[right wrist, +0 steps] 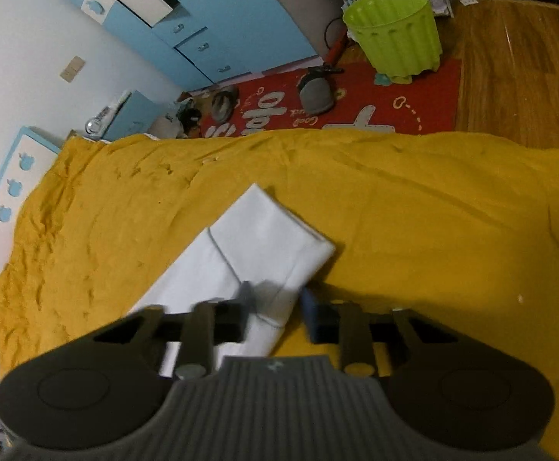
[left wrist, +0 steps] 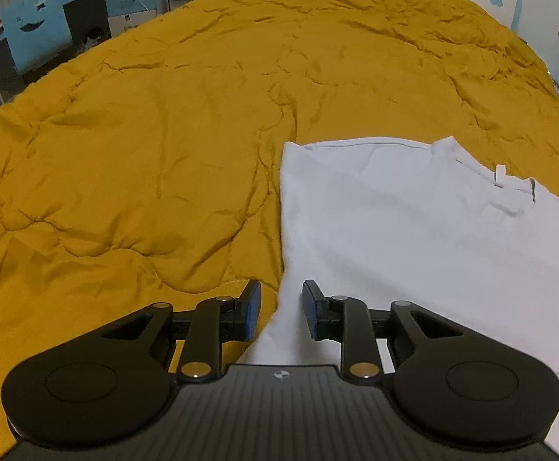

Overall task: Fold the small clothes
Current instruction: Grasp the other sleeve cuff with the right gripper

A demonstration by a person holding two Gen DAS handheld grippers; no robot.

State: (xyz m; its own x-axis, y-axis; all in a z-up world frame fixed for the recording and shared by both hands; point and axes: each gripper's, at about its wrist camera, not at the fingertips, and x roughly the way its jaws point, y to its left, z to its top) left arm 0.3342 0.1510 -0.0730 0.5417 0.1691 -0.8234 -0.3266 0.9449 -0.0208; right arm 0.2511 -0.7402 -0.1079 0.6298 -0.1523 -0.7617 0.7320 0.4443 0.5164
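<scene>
Left wrist view: white T-shirt [left wrist: 414, 223] partly folded on mustard quilt [left wrist: 145, 115]; left claw [left wrist: 281, 309] parted, empty, straddling its edge; right claw [right wrist: 273, 309] blurred, grip unclear; risk: hasty pinch grabs quilt too.

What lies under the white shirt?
The white shirt lies on the mustard quilt, which shows all around it. Anything beneath the shirt's folded layers is covered.
</scene>
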